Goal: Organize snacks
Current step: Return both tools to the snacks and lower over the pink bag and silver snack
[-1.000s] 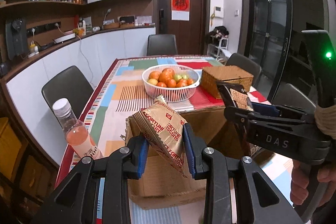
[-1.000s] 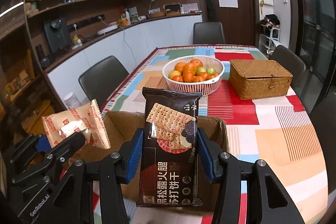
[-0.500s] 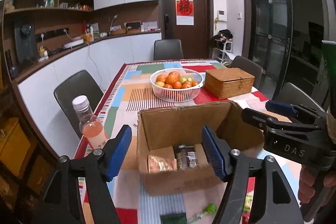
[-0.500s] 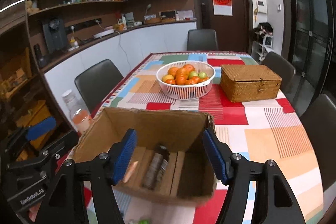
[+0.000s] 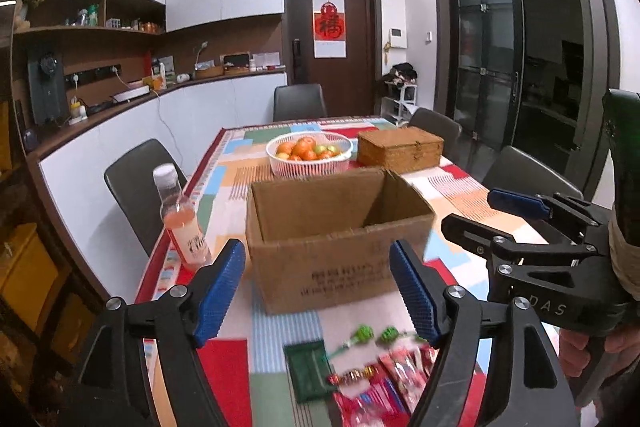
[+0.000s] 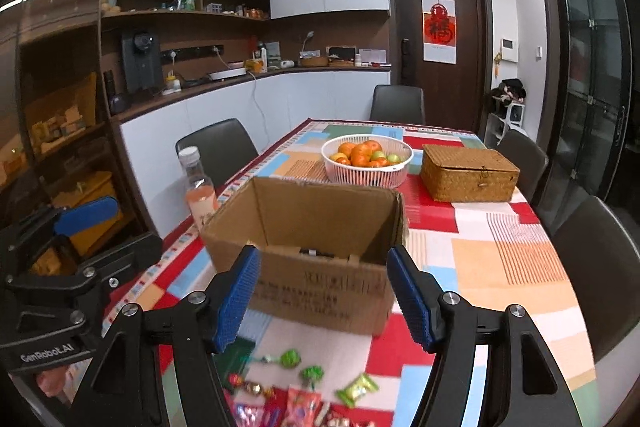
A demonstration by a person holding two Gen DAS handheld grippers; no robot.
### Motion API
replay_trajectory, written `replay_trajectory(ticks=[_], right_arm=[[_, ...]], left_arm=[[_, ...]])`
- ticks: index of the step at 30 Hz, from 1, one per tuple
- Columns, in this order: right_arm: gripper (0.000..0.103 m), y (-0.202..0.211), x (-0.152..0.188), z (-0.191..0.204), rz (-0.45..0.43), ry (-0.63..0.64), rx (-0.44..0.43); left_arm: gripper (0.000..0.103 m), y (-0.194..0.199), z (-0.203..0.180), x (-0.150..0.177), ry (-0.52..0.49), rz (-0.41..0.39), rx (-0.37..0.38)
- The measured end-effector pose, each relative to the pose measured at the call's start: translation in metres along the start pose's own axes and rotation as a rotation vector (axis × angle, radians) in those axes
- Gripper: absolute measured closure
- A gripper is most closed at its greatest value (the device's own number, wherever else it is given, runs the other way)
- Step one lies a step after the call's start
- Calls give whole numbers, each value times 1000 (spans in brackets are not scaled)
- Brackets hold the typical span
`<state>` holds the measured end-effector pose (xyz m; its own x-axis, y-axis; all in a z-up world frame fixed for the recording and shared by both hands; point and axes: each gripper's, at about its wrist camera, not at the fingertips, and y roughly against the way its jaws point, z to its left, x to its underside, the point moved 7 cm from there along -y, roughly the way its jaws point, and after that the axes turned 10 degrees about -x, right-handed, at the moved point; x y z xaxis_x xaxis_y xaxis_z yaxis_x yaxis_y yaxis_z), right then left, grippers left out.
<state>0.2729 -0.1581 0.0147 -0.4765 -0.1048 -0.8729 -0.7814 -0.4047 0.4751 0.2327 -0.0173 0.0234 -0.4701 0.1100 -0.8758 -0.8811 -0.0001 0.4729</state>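
Both the left gripper (image 5: 316, 287) and right gripper (image 6: 328, 295) hang spread and empty above loose candies (image 6: 308, 395), ready to fill the cardboard box (image 6: 320, 251).

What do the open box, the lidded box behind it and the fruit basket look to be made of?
Open box: plain brown corrugated cardboard, matte, with printed text on its front. Lidded box: woven rattan or straw, judging by its golden plaited texture. Fruit basket: probably white plastic, with a slotted lattice wall.

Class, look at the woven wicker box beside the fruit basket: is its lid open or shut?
Shut. The wicker box has its lid lying flat on the body, with the front clasp hanging down over the seam.
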Motion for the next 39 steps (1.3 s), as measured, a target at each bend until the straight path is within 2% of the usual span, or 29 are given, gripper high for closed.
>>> replay_trajectory(ticks=[8,17,27,39], right_arm=[[37,19,45,10,66,-8,-15],[37,22,91,12,156,-41,-10],[37,10,147,3,294,-125,5],[37,-16,188,-21,411,-207,41]], left_arm=[[29,11,-9,43,4,99,47],[29,6,-16,88,-16,213,59],[29,-19,-28,139,-38,363,85],[29,-59,-38,170,-45,458,112]])
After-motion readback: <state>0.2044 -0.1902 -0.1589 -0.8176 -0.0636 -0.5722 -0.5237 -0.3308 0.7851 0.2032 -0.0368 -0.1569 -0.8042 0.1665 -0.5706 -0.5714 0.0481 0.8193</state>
